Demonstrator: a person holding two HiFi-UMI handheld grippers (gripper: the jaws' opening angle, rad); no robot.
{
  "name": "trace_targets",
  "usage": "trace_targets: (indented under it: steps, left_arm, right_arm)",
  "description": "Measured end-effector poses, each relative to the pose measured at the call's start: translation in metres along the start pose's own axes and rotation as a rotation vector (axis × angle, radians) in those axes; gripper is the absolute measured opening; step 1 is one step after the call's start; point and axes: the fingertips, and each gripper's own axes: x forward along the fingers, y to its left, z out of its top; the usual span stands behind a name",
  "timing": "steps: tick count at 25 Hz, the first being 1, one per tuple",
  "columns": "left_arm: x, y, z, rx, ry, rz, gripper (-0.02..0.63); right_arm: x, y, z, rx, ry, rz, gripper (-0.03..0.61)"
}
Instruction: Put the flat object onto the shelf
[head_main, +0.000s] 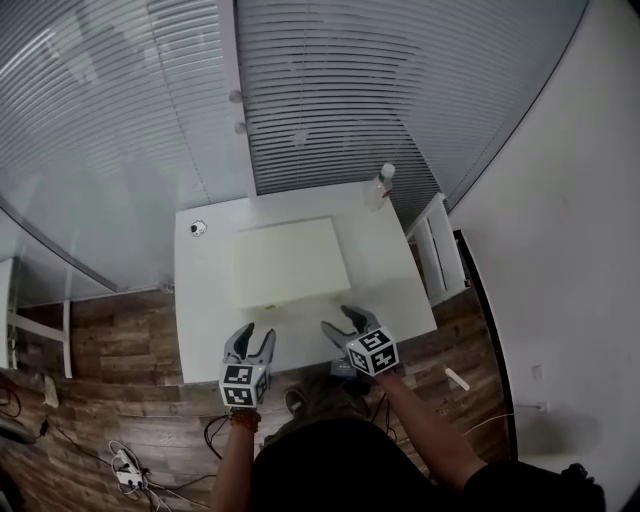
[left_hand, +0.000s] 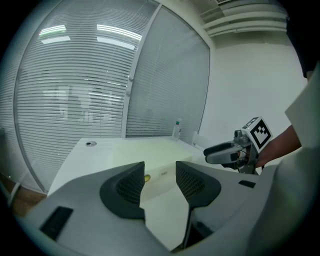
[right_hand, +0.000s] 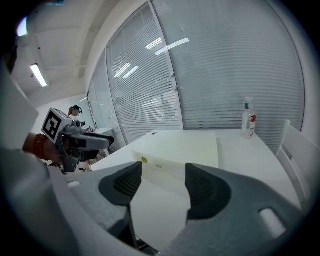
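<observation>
A flat pale-yellow box (head_main: 290, 262) lies in the middle of the white table (head_main: 205, 330). Both grippers hover over the table's near edge, just short of the box's front side. My left gripper (head_main: 256, 333) is open with nothing between its jaws; in the left gripper view (left_hand: 160, 172) the box (left_hand: 167, 159) lies straight ahead. My right gripper (head_main: 338, 320) is open and empty as well. The right gripper view (right_hand: 164, 175) shows the box's (right_hand: 185, 150) front corner with a small yellow sticker. A white slatted shelf (head_main: 437, 245) stands beside the table's right edge.
A clear bottle with a white cap (head_main: 383, 184) stands at the table's far right corner. A round cable grommet (head_main: 198, 228) sits at the far left. Glass walls with blinds close off the back. Wood floor with cables (head_main: 125, 465) lies to the lower left.
</observation>
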Motion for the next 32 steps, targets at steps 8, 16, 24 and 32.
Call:
trace_targets:
  steps: [8, 16, 24, 32]
  left_arm:
    - [-0.008, -0.005, -0.006, 0.022, -0.006, 0.008, 0.193]
    - [-0.016, -0.004, 0.000, 0.049, -0.034, 0.059, 0.187]
    - [-0.024, -0.005, 0.022, 0.087, -0.086, 0.087, 0.109]
    - [-0.025, -0.018, 0.024, 0.132, -0.100, 0.055, 0.043]
  right_arm:
    - [-0.002, 0.014, 0.013, 0.018, -0.032, 0.025, 0.262]
    - [-0.008, 0.024, 0.026, -0.067, -0.068, 0.003, 0.173]
    - [-0.011, 0.038, 0.045, -0.159, -0.118, -0.018, 0.121]
    - [-0.017, 0.045, 0.058, -0.199, -0.143, -0.039, 0.104]
